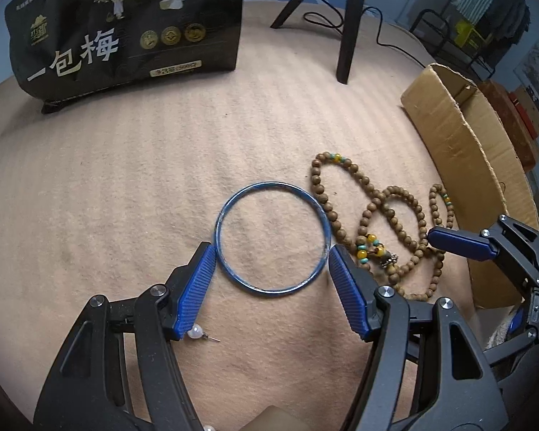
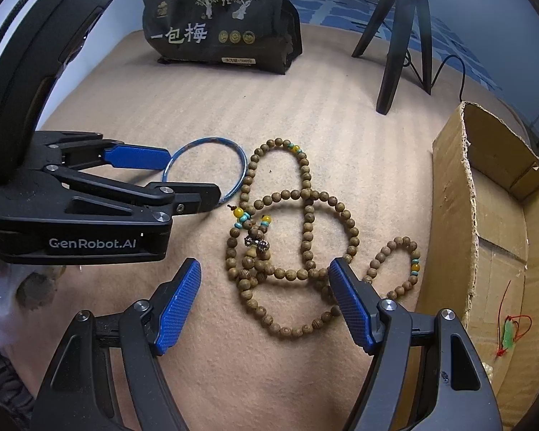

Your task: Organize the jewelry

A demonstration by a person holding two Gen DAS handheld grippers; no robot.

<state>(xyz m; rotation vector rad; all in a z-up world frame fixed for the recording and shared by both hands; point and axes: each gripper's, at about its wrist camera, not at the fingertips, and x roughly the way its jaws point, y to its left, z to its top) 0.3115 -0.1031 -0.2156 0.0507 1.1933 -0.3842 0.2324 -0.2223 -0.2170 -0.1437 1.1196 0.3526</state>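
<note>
A blue bangle (image 1: 271,183) lies flat on the beige cloth (image 1: 125,179). My left gripper (image 1: 272,249) points down over the bangle, one fingertip just outside each side of its rim, jaws wide and not lifting it. The right wrist view shows the same gripper (image 2: 194,176) straddling the bangle (image 2: 206,140). Right of it sprawls a long wooden bead necklace (image 1: 388,215) with yellow and turquoise beads. My right gripper (image 2: 266,269) hangs open over the necklace (image 2: 305,237), with loops between its fingers but nothing gripped. One of its blue fingers (image 1: 460,246) shows in the left wrist view.
A pearl stud (image 1: 197,333) lies by my left finger. An open cardboard box (image 2: 499,215) at the right holds a green pendant on red cord (image 2: 508,336). A black snack bag (image 1: 125,25) and tripod legs (image 1: 348,28) stand at the back of the cloth.
</note>
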